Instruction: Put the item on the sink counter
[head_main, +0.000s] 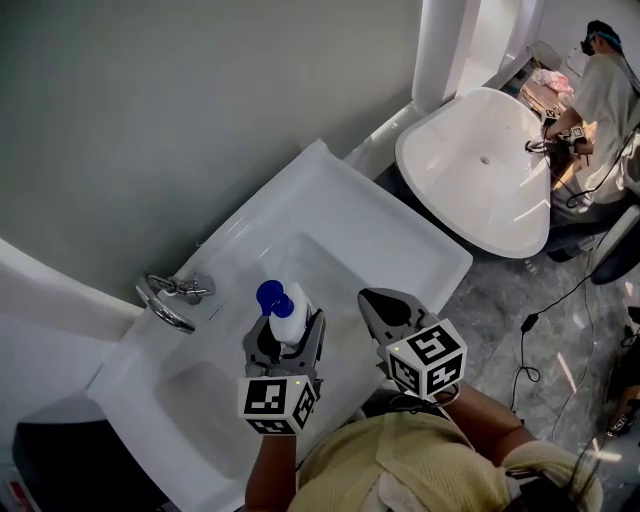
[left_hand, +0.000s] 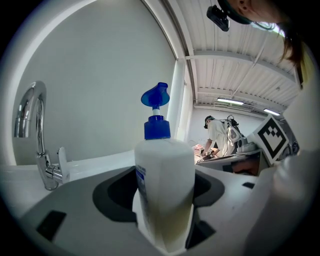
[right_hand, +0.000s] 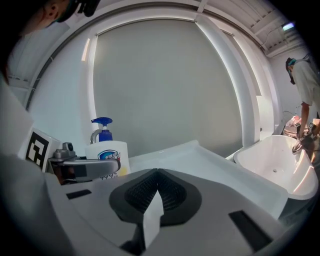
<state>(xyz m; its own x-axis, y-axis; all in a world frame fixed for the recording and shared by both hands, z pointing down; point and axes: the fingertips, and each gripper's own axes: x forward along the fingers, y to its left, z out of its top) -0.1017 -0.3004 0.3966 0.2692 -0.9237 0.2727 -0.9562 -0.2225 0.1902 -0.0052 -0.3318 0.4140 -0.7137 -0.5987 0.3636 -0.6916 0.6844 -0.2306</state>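
My left gripper (head_main: 289, 340) is shut on a white pump bottle (head_main: 287, 320) with a blue pump head, held upright above the basin of the white sink (head_main: 340, 215). In the left gripper view the pump bottle (left_hand: 165, 192) fills the gap between the jaws. The right gripper (head_main: 388, 308) hangs just right of it, jaws pressed together with nothing in them. From the right gripper view, the pump bottle (right_hand: 107, 154) stands at the left, partly behind the left gripper's jaw, and my right gripper (right_hand: 157, 192) is shut.
A chrome faucet (head_main: 170, 297) stands at the sink's back left corner, and flat counter runs along the sink's rim. A white bathtub-like basin (head_main: 480, 170) lies to the right, where another person (head_main: 605, 95) works. Cables cross the grey floor (head_main: 545, 310).
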